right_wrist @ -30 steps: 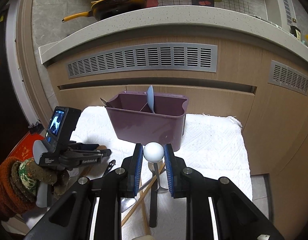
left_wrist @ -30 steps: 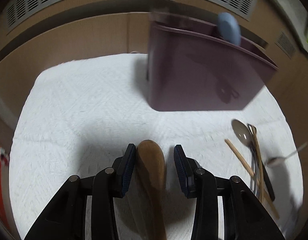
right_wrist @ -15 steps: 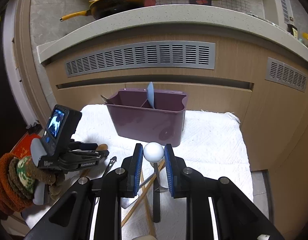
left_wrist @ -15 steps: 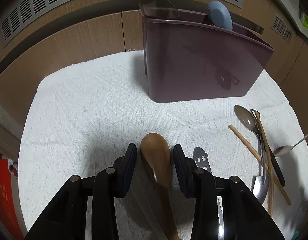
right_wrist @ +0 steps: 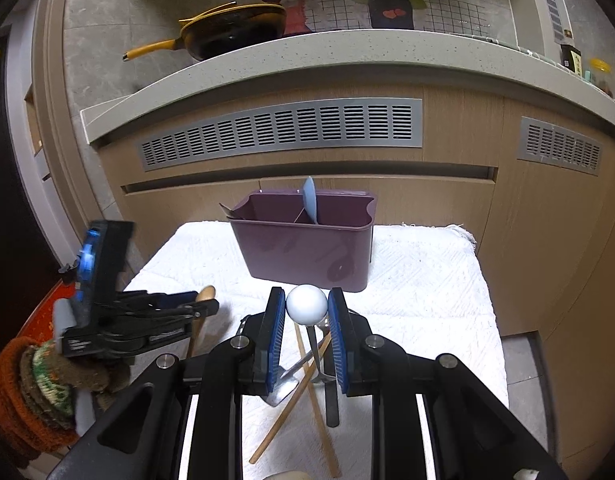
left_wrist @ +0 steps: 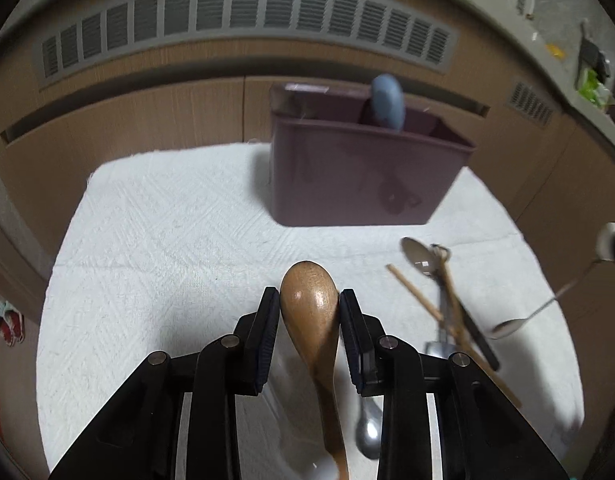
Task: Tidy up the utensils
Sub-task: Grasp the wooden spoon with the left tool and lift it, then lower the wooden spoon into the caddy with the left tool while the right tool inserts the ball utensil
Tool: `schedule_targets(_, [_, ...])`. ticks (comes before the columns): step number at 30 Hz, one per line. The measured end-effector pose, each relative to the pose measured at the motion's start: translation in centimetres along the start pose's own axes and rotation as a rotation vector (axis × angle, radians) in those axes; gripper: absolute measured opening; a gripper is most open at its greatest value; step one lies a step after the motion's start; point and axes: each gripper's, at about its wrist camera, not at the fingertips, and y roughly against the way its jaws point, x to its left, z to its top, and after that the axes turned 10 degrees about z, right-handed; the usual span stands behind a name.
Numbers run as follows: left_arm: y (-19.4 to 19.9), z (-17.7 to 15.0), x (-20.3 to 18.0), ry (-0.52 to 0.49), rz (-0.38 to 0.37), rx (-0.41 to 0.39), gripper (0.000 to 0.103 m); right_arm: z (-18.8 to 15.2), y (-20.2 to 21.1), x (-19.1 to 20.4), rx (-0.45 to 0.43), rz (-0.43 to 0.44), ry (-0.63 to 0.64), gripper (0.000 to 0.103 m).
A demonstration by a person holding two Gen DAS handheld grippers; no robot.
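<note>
A brown wooden spoon [left_wrist: 309,312] lies bowl-forward between the pads of my left gripper [left_wrist: 309,300], whose jaws are closing and press on both sides of the bowl. The right wrist view shows that left gripper [right_wrist: 199,308] lifted over the towel, the spoon's handle hanging below it. My right gripper [right_wrist: 306,310] is shut on the white ball end [right_wrist: 306,304] of a thin metal spoon [left_wrist: 507,326], which hangs down from it. The purple utensil holder [left_wrist: 367,176] [right_wrist: 303,256] stands at the towel's far side with a blue spoon [left_wrist: 387,106] upright in it.
A white towel [left_wrist: 167,248] covers the work surface. Loose utensils [left_wrist: 439,300] [right_wrist: 311,364], among them a metal spoon, chopsticks and a black-handled piece, lie crossed at the right. Wooden cabinet fronts with vent grilles [right_wrist: 283,132] rise behind; a yellow pan [right_wrist: 231,34] sits on the counter above.
The left jaws have narrowed onto the wooden spoon's bowl, and the left gripper has risen and drawn back from the holder with it. The right gripper has drawn back slightly, its grip unchanged.
</note>
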Motion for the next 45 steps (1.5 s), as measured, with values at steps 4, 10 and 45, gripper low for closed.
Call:
schedule_targets(4, [3.5, -0.1, -0.4, -0.003, -0.048, -0.064, 0.031, -0.1, 0.2, 0.5, 0.0, 0.001, 0.01, 0.02])
schedule_targets(10, [6.6, 0.2, -0.6, -0.007, -0.101, -0.14, 0.031, 0.0, 0.3, 1.2, 0.022, 0.004, 0.035, 0.02])
schedule_targets(45, [11.9, 11.8, -0.2, 0.039, -0.158, -0.441, 0.031, 10.7, 0.8, -0.8, -0.164, 0.044, 0.058, 0.02])
